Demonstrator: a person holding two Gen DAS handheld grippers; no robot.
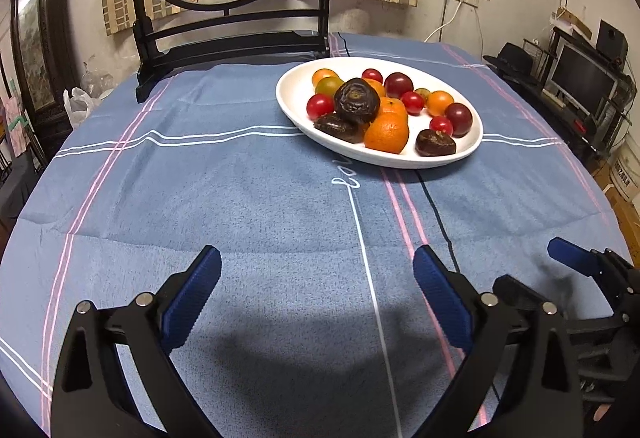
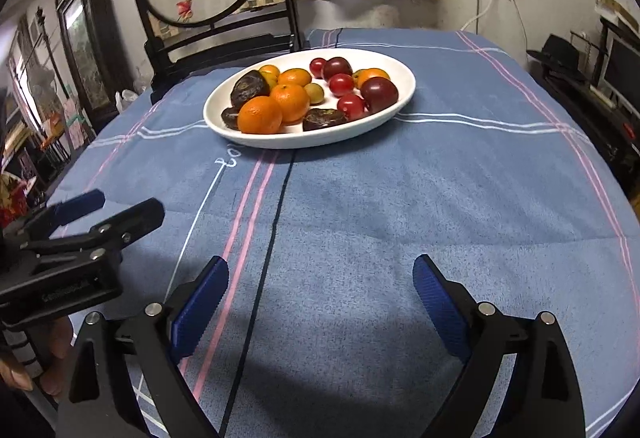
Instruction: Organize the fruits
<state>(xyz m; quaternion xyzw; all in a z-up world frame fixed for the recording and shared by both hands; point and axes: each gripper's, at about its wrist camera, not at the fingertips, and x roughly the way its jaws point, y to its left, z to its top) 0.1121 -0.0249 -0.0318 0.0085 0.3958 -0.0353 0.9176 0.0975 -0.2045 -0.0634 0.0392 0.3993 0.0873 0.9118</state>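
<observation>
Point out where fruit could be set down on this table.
Bare tablecloth lies between the white plate and both open grippers, also left of the plate before the screen stand. The plate itself is crowded with fruit.

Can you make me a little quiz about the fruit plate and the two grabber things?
1. True or false: the left gripper holds a fruit.
2. What are all the fruits sitting on? A) white plate B) blue tablecloth C) a basket
3. Fill in: the front mandarin is colored ____.

Key:
1. False. It is open and holds nothing, and so is the right gripper.
2. A.
3. Orange.
</observation>
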